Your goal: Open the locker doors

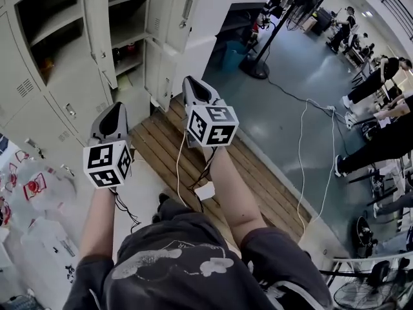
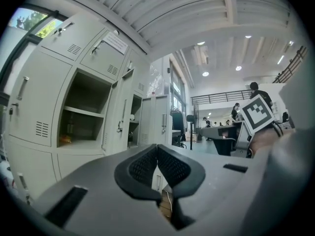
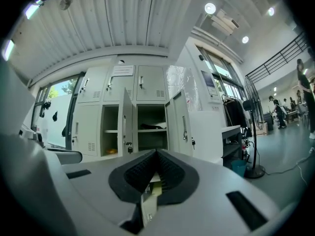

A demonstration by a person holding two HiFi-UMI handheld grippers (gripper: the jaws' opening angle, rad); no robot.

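Two claws, both pressed together and pinching nothing: your left claw (image 2: 157, 147) and right claw (image 3: 156, 152) each show this in their own views. Only the right gripper view takes in the whole lockers (image 3: 93, 122), ahead of you, with two doors (image 3: 127, 124) swung out. The head view adds a fan (image 1: 257, 66), a cable (image 1: 299, 166) and people (image 1: 371, 82) on your right. One open compartment holds something orange (image 3: 111, 151), its neighbour a dark thing (image 3: 150, 127) on a shelf

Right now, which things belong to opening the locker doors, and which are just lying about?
Job: lockers, open locker doors, left gripper, right gripper, both shut.
Lying about: floor fan, blue bin, white cable, people beyond.
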